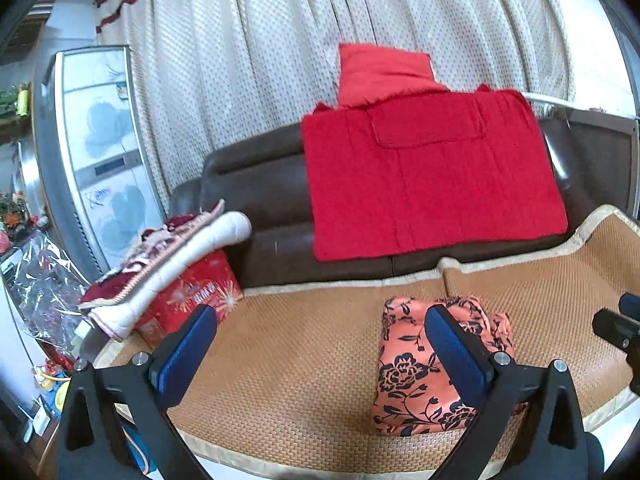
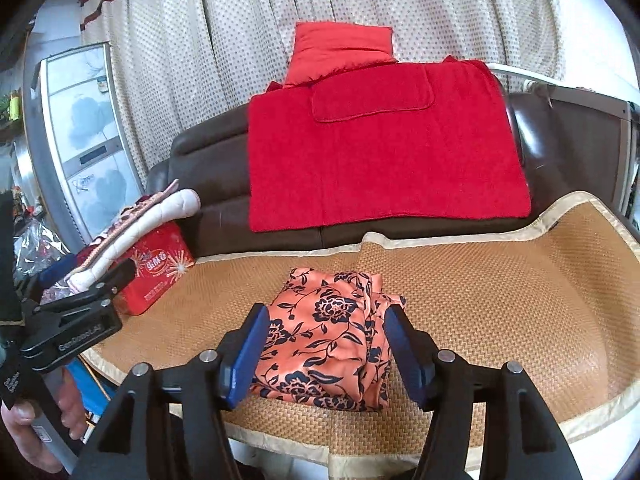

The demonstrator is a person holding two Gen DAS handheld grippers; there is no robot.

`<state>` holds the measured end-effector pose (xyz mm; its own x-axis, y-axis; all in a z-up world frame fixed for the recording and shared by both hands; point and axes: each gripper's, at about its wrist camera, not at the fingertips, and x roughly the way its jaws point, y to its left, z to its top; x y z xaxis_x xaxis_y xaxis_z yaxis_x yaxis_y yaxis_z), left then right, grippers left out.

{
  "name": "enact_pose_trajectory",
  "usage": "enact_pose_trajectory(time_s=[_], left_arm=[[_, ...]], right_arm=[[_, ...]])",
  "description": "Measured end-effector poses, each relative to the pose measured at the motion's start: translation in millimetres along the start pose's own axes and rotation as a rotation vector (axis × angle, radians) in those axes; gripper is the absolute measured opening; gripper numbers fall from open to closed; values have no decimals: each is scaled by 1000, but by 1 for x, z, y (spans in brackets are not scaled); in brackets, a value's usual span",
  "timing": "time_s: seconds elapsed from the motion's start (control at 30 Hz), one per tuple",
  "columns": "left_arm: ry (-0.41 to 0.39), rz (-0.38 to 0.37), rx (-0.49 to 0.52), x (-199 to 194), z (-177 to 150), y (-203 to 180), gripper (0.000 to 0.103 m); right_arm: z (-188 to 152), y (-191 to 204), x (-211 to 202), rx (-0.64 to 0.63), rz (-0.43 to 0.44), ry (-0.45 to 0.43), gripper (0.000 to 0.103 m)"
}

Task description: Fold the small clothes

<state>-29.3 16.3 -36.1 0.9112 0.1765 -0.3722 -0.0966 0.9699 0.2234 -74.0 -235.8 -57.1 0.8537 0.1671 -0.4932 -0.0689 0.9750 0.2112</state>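
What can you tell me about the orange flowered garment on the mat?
The orange garment is a smooth, slightly shiny-looking cloth printed with dark navy flowers, leaves and vines. It lies folded into a compact, roughly rectangular bundle, with layered edges bunched along its right side and a rumpled far end. It rests flat on the woven mat near the front edge. The right tongs stand open on either side of it, not gripping; whether the pads touch it cannot be told. Nothing else touches it.

Dark brown leather sofa (image 2: pixel 208 184) draped with a red towel (image 2: pixel 380 152), before cream dotted curtains (image 2: pixel 240 40); a patterned glass-front refrigerator (image 1: pixel 96 152) stands left.
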Motion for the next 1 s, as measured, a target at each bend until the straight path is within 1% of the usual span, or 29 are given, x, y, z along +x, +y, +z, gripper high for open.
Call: enact_pose_trajectory(time_s=[0.3,0.37,0.47,0.53,0.67,0.8,1.0], left_arm=[[-49,-13,-22,-37,10,11,103],[-63,-21,-34,-45,13,15,103],[-71,-58,-43,-55,17,20,103],[-78,-59,-53,-60,18,23,103],[-98,-51,-52,-71,19,24,103],[-100,-45,-56,-78,20,27,103],[-127,-81,-106,-91,19,38,103]], right_arm=[[-2,7,-21,-33,-19,-11,65],[-1,8,-25,-35,-19,-16,65],[0,8,-29,-40,-23,-17,67],[0,9,-30,-48,-32,-19,67],[-2,9,-29,-48,-25,-11,67],[-4,12,-29,-46,-15,-9,67],[1,16,-43,-62,-9,-44,67]])
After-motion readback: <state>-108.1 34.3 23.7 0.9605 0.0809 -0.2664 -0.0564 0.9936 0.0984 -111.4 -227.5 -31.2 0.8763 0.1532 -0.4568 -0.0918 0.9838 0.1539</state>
